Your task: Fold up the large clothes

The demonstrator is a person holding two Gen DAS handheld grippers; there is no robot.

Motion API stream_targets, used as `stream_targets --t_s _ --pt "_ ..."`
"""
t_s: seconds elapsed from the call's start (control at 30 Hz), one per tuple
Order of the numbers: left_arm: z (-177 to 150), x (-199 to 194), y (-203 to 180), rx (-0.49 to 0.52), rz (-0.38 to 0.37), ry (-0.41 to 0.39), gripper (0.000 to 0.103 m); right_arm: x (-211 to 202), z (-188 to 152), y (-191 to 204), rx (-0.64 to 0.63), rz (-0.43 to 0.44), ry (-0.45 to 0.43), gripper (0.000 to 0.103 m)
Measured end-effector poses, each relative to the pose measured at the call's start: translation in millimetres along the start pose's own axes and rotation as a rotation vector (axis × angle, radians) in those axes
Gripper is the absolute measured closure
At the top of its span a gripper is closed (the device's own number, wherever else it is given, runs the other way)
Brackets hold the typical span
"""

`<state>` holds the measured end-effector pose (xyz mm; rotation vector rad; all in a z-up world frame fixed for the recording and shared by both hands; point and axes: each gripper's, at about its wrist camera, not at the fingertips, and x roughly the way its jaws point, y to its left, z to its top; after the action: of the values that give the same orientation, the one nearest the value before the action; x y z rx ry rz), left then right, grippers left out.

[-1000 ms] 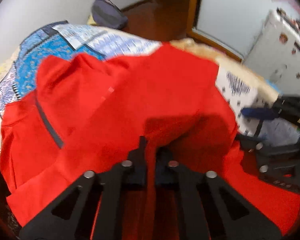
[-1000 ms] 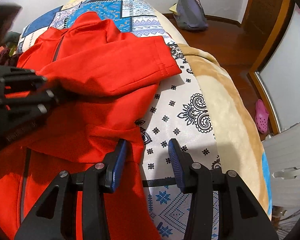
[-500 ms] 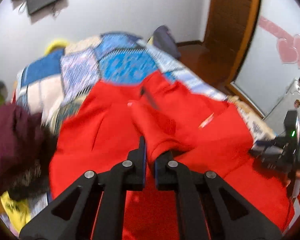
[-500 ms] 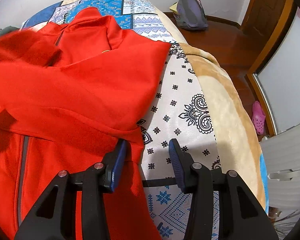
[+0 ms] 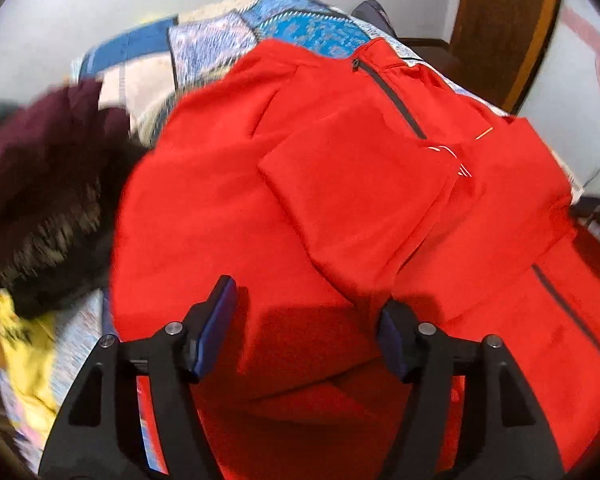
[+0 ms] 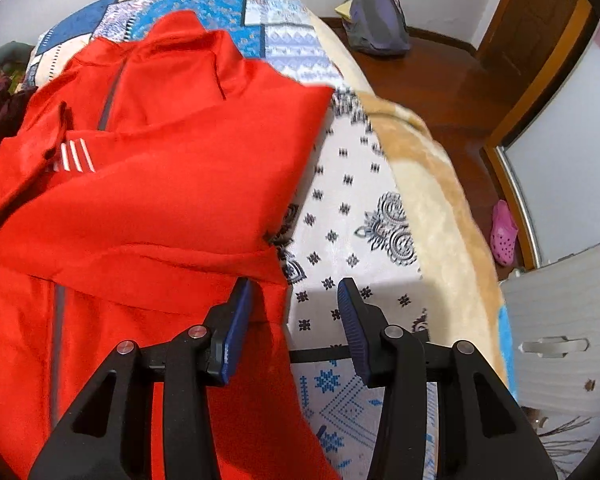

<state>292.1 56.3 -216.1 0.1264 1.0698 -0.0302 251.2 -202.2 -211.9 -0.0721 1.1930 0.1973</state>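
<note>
A red zip-up jacket (image 5: 228,208) lies spread on the bed, its dark zipper (image 5: 392,96) running down the front. One sleeve (image 5: 364,204) lies folded across the chest. My left gripper (image 5: 308,296) hangs just above the jacket's lower part; its jaws are opening, with only loose red cloth below them and nothing pinched. In the right wrist view the jacket (image 6: 160,200) shows white stripes (image 6: 74,156) on the folded sleeve. My right gripper (image 6: 294,284) stands open over the jacket's right edge, one finger above red cloth, the other above the bedspread.
A dark maroon garment (image 5: 32,168) and a yellow cloth (image 5: 20,344) lie left of the jacket. A patchwork bedspread (image 6: 220,8) and beige blanket (image 6: 432,184) cover the bed. On the wooden floor sit a grey bag (image 6: 376,20) and a pink shoe (image 6: 504,236); a white cabinet (image 6: 560,340) stands right.
My left gripper carried the sleeve across the jacket, then opened and let it go; the sleeve now lies on the chest. The right gripper has risen slightly and stays open.
</note>
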Motion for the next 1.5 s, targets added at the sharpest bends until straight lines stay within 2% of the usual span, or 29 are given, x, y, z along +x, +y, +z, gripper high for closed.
stream_targets --t_s 0.1,0.23,0.4,0.53,0.6,0.63,0.7,0.73,0.9,1.0,1.17,1.3,1.37,1.5 --pt "11 -6 -14 0.087 0.032 -0.038 0.038 -20 8 7 -0.003 0.034 -0.051 0.062" --pt "25 -2 -37 0.169 -0.025 -0.039 0.037 -28 19 22 -0.015 0.087 -0.079 0.062" --pt "39 27 -61 0.252 -0.029 0.033 0.037 -2 23 39 -0.029 0.115 -0.024 0.062" --pt "48 38 -68 0.258 -0.039 0.037 0.041 21 19 50 -0.050 0.104 0.016 0.062" --pt "55 43 -65 0.239 -0.053 0.043 0.063 29 16 52 -0.053 0.113 0.035 0.062" --pt "55 43 -65 0.233 -0.063 0.035 0.069 31 15 53 -0.055 0.112 0.038 0.062" --pt "57 40 -60 0.203 -0.085 0.010 0.096 33 13 56 -0.067 0.099 0.029 0.062" --pt "57 37 -53 0.169 -0.105 0.001 0.099 33 12 58 -0.078 0.093 0.025 0.062" --pt "61 6 -23 0.031 -0.131 -0.087 0.101 33 10 62 -0.104 0.073 0.019 0.061" --pt "58 -28 13 -0.081 -0.150 -0.160 0.101 34 9 61 -0.105 0.071 0.019 0.061" --pt "44 -63 63 -0.192 -0.141 -0.223 0.101 35 10 65 -0.112 0.055 0.014 0.061" --pt "21 -68 88 -0.236 -0.130 -0.211 0.100 35 9 68 -0.116 0.040 0.014 0.060" --pt "3 -60 95 -0.253 -0.119 -0.176 0.100 34 9 69 -0.117 0.033 0.014 0.060" --pt "-25 -38 107 -0.305 -0.078 -0.099 0.093 33 7 71 -0.121 0.019 0.010 0.060"
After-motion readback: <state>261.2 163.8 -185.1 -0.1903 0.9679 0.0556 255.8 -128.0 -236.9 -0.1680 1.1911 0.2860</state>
